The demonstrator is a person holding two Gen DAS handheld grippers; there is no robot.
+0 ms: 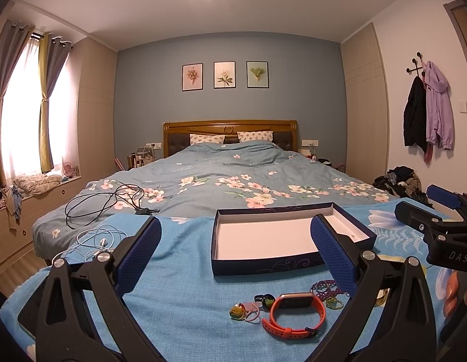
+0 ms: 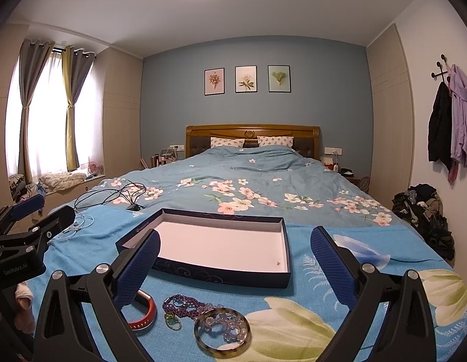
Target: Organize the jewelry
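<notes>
Left gripper (image 1: 235,249) and right gripper (image 2: 235,261): both released, empty. Jewelry heap at 6 o'clock of empty box (image 2: 221,247): bangle (image 2: 223,333), bead bracelet (image 2: 185,303), orange band (image 1: 297,316). Risk: soft blanket (image 1: 179,274) yields, pads snag fabric or tangled beads

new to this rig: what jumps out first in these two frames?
The open navy box with its bare white floor, lying on the blue floral blanket at the foot of the bed. Just nearer the cameras sits the jewelry: an orange smart band, purple bead strands and a mottled bangle. Both grippers, left and right, are open above them, holding nothing.
</notes>
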